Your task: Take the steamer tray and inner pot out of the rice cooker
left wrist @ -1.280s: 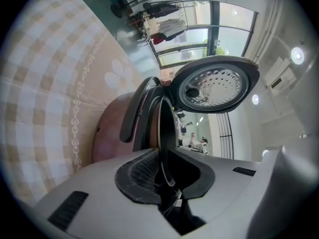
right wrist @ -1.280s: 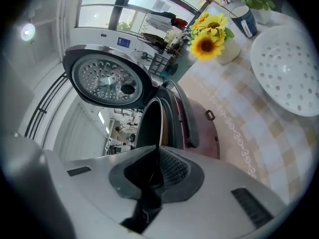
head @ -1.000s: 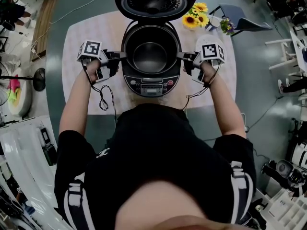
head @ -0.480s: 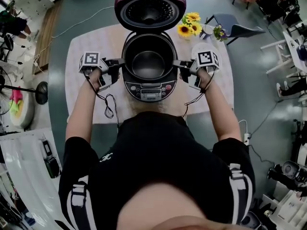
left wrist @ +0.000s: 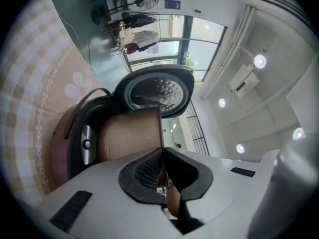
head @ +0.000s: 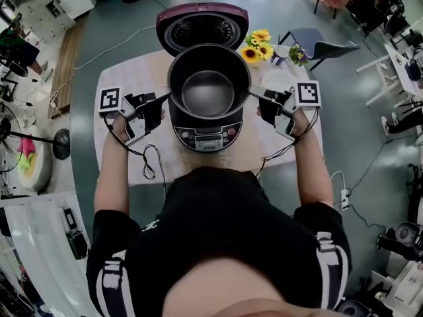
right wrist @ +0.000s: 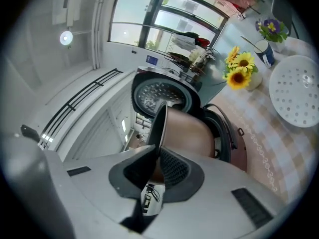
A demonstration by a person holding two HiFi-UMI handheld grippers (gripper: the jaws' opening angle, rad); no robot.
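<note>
Inner pot [head: 208,92] risen from rice cooker [head: 206,138] — jaws clamping rim.

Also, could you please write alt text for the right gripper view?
The right tongs pinch the rim of a round copper-brown metal inner pot, held over the open dark maroon rice cooker. A white perforated round steamer tray and yellow sunflowers sit on the checked tablecloth beyond.

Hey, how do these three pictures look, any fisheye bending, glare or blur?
Head view: wide-angle bending toward the edges, soft even light, the inner pot sharp with a dull sheen inside. Left gripper view: heavy fisheye with black corners, ceiling lights glaring. Right gripper view: same fisheye, windows washed out, the steamer tray crisp.
</note>
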